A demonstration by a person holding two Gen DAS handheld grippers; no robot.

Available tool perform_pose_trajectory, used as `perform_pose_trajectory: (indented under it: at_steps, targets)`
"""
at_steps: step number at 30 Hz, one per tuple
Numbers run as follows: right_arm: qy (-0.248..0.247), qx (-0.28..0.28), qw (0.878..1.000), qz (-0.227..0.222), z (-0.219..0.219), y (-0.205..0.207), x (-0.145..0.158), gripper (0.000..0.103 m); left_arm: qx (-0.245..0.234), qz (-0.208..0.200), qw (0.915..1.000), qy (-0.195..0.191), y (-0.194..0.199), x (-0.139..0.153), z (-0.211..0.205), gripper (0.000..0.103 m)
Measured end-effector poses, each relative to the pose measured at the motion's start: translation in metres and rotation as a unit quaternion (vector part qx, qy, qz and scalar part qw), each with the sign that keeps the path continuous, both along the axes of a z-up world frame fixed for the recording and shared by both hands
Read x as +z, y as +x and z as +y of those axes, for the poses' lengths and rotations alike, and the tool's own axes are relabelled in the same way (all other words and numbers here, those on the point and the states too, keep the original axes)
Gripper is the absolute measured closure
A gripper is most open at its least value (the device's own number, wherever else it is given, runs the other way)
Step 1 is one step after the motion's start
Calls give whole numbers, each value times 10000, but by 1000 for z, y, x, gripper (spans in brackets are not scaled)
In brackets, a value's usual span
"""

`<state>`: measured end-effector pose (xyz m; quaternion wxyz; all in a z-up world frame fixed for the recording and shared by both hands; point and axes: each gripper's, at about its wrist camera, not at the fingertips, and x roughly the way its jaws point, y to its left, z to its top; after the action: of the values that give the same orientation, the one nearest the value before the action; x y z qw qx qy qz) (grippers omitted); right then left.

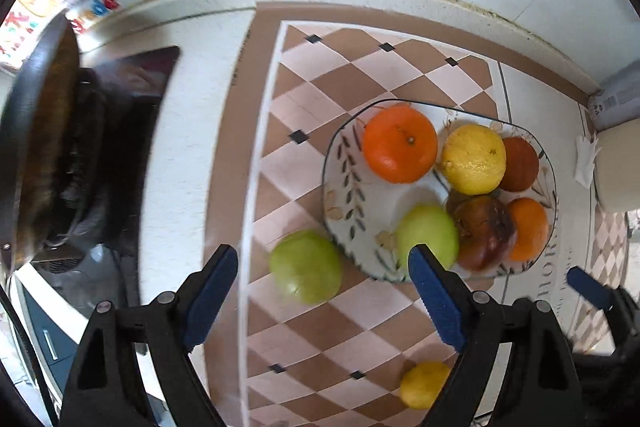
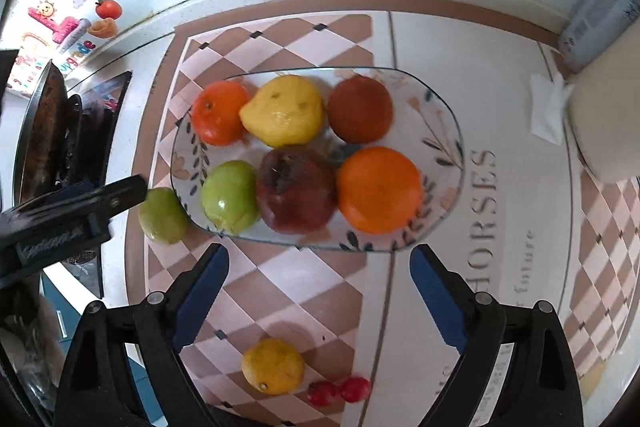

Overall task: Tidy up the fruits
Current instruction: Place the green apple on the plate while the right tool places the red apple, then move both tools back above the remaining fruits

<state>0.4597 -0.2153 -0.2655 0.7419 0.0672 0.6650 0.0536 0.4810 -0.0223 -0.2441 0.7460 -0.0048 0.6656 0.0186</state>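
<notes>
Fruits: left wrist view shows plate (image 1: 340, 163) loaded with oranges, lemon, green apple (image 1: 430, 233); second green apple (image 1: 306, 267) on mat just beside the rim. Left gripper (image 1: 322, 301) jaws wide, empty. Right wrist view: loose lemon (image 2: 273, 365) and two small red fruits (image 2: 339, 391) on mat; right gripper (image 2: 320, 301) jaws spread, empty.
</notes>
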Motion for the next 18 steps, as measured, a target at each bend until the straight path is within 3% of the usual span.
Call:
perform_pose_trajectory:
  at_steps: [5,18]
  targets:
    - [-280,-67,9995,-143,-9,-15,8,9,-56,-194,9997,134,-26,11,-5,16]
    - [-409,-394,9967,-576,-29,-62,50,9,-176,-863,9961,-28,-76,59,-16,16]
